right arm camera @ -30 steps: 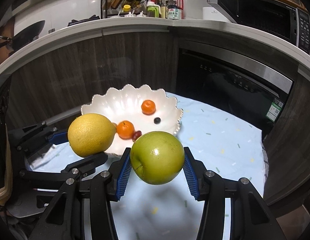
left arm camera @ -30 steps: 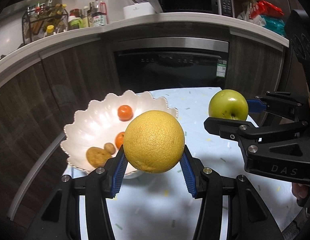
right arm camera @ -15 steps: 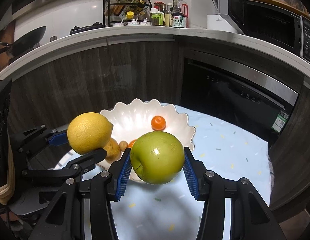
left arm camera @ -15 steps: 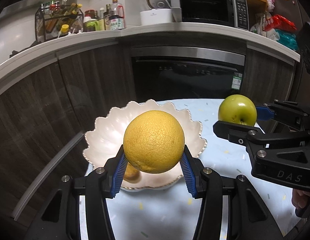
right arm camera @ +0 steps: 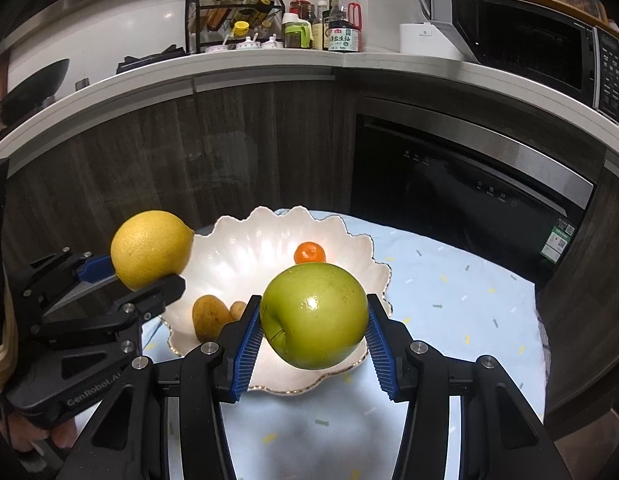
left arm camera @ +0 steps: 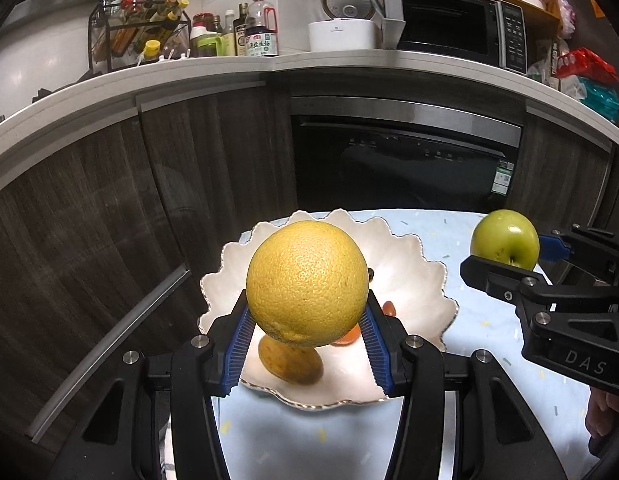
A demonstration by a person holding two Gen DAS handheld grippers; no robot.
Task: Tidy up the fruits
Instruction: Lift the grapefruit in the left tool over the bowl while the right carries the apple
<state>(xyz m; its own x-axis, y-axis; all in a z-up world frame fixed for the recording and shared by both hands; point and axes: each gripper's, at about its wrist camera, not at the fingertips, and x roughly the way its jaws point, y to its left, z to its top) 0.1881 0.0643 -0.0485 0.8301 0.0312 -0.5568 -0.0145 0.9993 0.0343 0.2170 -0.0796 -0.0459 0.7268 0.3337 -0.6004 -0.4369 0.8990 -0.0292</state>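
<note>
My left gripper (left arm camera: 307, 320) is shut on a large yellow orange (left arm camera: 307, 283) and holds it above the near part of a white scalloped bowl (left arm camera: 421, 256). My right gripper (right arm camera: 314, 336) is shut on a green apple (right arm camera: 314, 316), held above the bowl's (right arm camera: 245, 240) near right rim. The apple (left arm camera: 504, 239) also shows at the right of the left wrist view, the yellow orange (right arm camera: 151, 249) at the left of the right wrist view. In the bowl lie a small tangerine (right arm camera: 309, 253), a brownish fruit (right arm camera: 208, 316) and other small fruits, partly hidden.
The bowl stands on a light blue table (right arm camera: 449, 292) with small coloured flecks. Dark wood cabinets and a built-in oven (left arm camera: 405, 164) stand close behind. The worktop above carries bottles (left arm camera: 261, 36), a spice rack and a microwave.
Both grippers have risen and drawn back with their fruits. The bowl now sits lower and nearer the middle of both views. Neither grip has changed.
</note>
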